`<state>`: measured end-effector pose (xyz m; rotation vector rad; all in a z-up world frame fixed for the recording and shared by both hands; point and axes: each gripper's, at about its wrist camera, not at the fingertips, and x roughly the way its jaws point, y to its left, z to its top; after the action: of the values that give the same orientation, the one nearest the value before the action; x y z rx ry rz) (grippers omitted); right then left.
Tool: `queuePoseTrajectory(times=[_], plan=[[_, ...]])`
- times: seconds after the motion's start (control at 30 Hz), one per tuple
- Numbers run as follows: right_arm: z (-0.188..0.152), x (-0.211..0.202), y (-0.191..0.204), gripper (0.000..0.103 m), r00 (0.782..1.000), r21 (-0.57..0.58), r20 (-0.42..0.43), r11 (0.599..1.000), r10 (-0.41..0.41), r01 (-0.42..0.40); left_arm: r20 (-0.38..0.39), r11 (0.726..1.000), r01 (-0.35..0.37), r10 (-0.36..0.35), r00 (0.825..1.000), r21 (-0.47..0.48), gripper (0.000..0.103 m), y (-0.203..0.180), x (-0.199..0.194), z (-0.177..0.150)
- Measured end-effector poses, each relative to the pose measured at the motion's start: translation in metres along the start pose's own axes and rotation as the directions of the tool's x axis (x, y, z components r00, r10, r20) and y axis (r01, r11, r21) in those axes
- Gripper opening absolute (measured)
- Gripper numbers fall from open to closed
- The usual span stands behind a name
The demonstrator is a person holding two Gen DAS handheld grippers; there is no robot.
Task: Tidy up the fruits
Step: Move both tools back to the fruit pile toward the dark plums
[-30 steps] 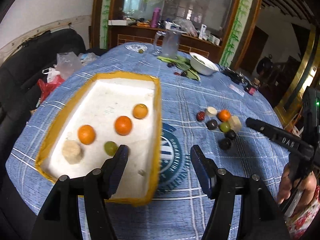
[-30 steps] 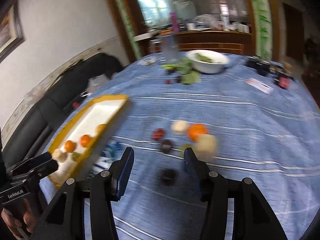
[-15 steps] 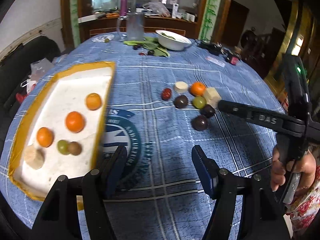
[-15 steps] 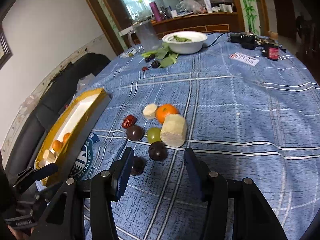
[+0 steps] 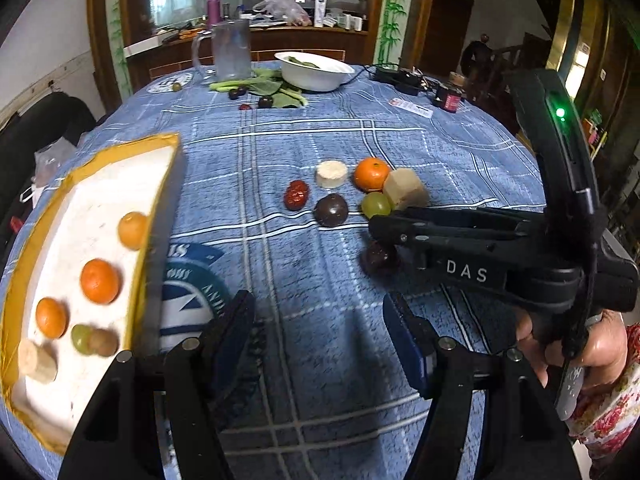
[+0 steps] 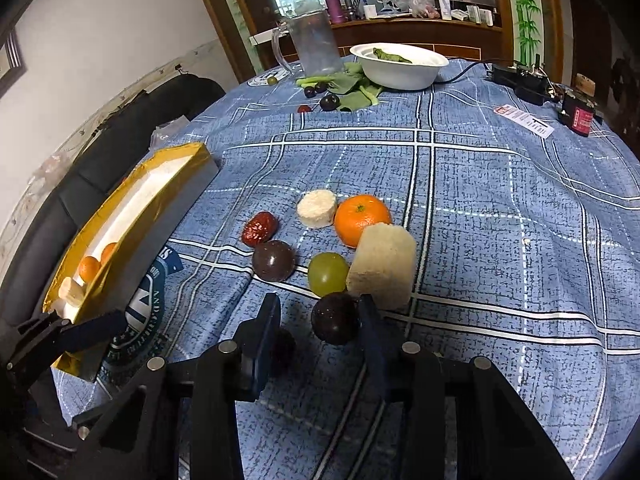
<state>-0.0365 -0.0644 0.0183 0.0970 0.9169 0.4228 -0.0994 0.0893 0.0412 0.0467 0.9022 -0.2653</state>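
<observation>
A cluster of fruit lies on the blue checked tablecloth: an orange (image 6: 362, 219), a green grape (image 6: 327, 273), a red date (image 6: 259, 228), dark plums (image 6: 273, 259) and pale cut pieces (image 6: 382, 267). My right gripper (image 6: 318, 310) is open, low over the cloth, with one dark plum (image 6: 335, 323) between its jaws, close to the right finger. It also shows in the left wrist view (image 5: 380, 236). My left gripper (image 5: 318, 316) is open and empty beside the yellow-rimmed white tray (image 5: 158, 216), which holds several fruits, among them an orange (image 5: 100, 281).
At the far side stand a white bowl (image 6: 398, 65), a clear jug (image 6: 316, 42), green leaves with small dark fruits (image 6: 330, 101), a charger and a small jar (image 6: 578, 116). A dark sofa lies left of the table.
My right gripper has moved forward and down onto the fruit cluster, so a dark plum now sits between its jaws. My left gripper has swung right, away from the tray.
</observation>
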Motion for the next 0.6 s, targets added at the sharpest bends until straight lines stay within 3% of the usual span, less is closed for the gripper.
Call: queuePoseTrajectory(times=[0.1,0.43,0.5,0.6], plan=[[-0.001,-0.001,-0.004,0.023,1.000,0.007,0.006,1.000,0.003,-0.003,-0.019,1.000,0.013,-0.013,1.000,0.013,0.066,-0.006,0.011,0.004],[-0.003,-0.006,-0.028,0.023,0.996,0.123,0.003,0.988,0.091,-0.091,-0.068,0.997,0.056,-0.052,0.996,0.055,0.065,-0.028,0.046,0.023],[-0.003,-0.007,-0.035,0.023,0.994,0.159,0.005,0.981,0.109,-0.109,-0.080,0.996,0.056,-0.051,0.996,0.064,0.060,-0.033,0.055,0.025],[-0.003,-0.007,-0.043,0.023,0.991,0.199,0.006,0.971,0.132,-0.130,-0.074,0.996,0.033,-0.027,0.997,0.087,0.043,-0.039,0.061,0.025]])
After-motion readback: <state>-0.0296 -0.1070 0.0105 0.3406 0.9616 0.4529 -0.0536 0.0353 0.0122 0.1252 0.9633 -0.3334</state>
